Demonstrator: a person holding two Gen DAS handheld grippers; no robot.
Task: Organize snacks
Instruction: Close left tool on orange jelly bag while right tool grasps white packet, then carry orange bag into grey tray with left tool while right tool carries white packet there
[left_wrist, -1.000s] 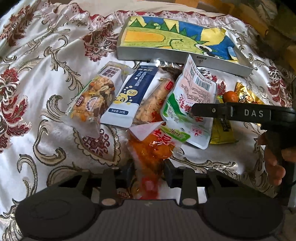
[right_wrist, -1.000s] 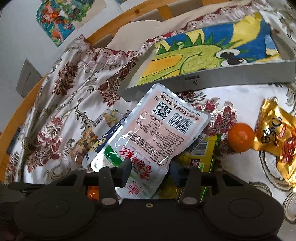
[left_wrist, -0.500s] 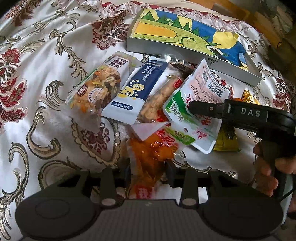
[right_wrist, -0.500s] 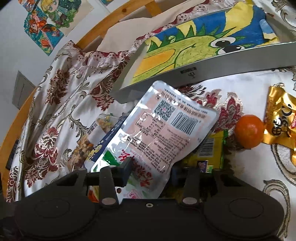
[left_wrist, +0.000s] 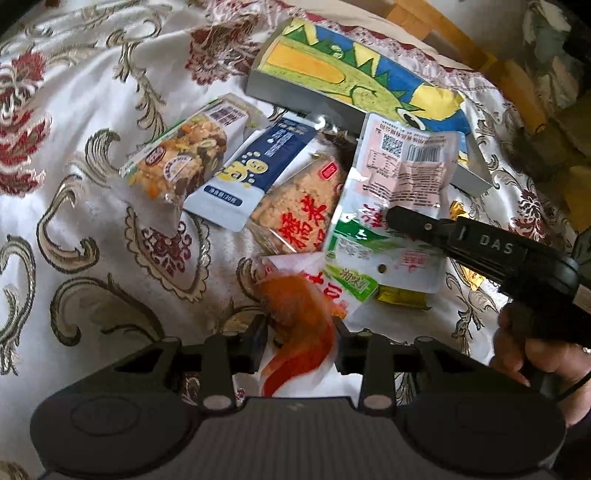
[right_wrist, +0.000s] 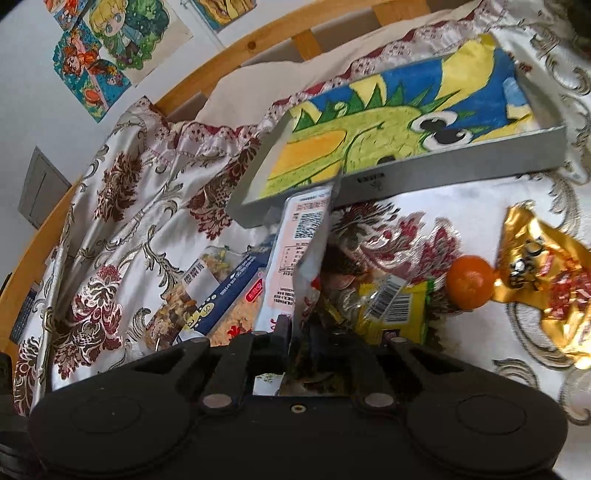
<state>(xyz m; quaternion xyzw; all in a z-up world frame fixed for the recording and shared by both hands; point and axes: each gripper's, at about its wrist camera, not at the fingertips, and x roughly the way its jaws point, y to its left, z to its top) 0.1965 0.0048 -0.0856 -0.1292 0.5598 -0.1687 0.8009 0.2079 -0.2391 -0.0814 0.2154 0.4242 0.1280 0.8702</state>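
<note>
Several snack packs lie in a heap on a floral cloth in front of a grey tray (left_wrist: 295, 98) with a dinosaur picture inside. My left gripper (left_wrist: 299, 341) stands wide around an orange snack pack (left_wrist: 299, 317), fingers either side, not pinching. My right gripper (right_wrist: 299, 332) is shut on a white and green pouch (left_wrist: 395, 206), which stands on edge in the right wrist view (right_wrist: 295, 258). A nut mix pack (left_wrist: 181, 158), a blue sachet (left_wrist: 255, 173) and a cracker pack (left_wrist: 295, 214) lie to the left.
A small orange (right_wrist: 469, 282), a gold wrapper (right_wrist: 543, 284) and a yellow pack (right_wrist: 395, 310) lie right of the heap. A wooden bed rail (right_wrist: 229, 59) runs behind the tray. The hand on the right gripper shows at the right edge (left_wrist: 517, 354).
The right gripper has shut on the white and green pouch and tipped it up on edge. The left gripper has moved forward over the orange pack, fingers still apart.
</note>
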